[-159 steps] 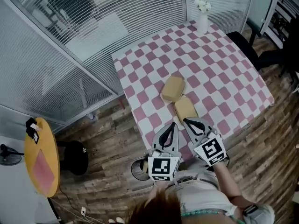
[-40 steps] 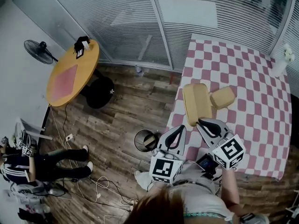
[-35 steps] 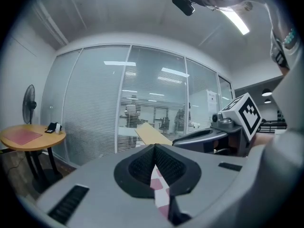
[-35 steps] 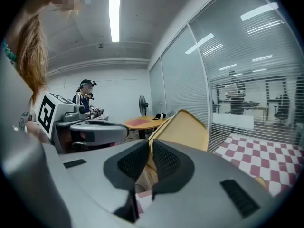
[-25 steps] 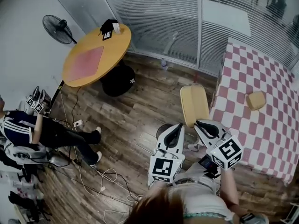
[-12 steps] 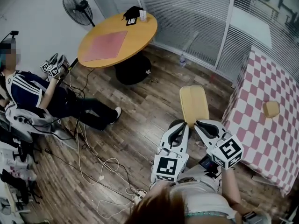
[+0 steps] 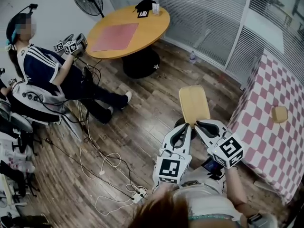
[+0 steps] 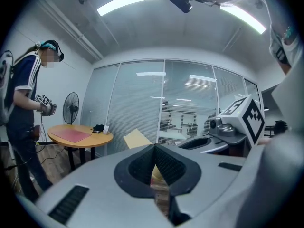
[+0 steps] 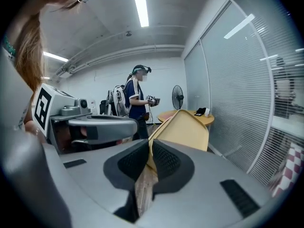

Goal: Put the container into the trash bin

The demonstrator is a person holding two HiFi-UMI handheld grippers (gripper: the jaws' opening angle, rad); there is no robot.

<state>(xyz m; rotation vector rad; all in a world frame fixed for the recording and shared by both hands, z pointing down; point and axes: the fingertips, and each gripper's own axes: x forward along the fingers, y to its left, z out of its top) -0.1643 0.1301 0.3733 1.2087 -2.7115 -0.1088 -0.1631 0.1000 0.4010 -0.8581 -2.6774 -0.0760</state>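
The container (image 7: 194, 104), a flat tan tray-like shell, hangs over the wood floor with my right gripper (image 7: 202, 125) shut on its near edge. In the right gripper view the container (image 9: 183, 129) stands up from between the pads of the right gripper (image 9: 148, 148). My left gripper (image 7: 182, 131) is shut and empty just left of it; in its own view its jaws (image 8: 154, 148) meet at the tips, with the container (image 8: 137, 138) beyond them. The dark round trash bin (image 7: 179, 123) shows only as a sliver under the container and the left gripper.
A second tan container (image 7: 280, 114) lies on the pink-checked table (image 7: 263, 132) at the right. A round wooden table (image 7: 128, 30) with a pink mat stands ahead. A seated person (image 7: 47, 75) holds grippers at the left. Cables (image 7: 109, 165) run over the floor.
The view has swung left, away from the checked table. The container, which lay on the table, now hangs in my right gripper over the floor by the bin.
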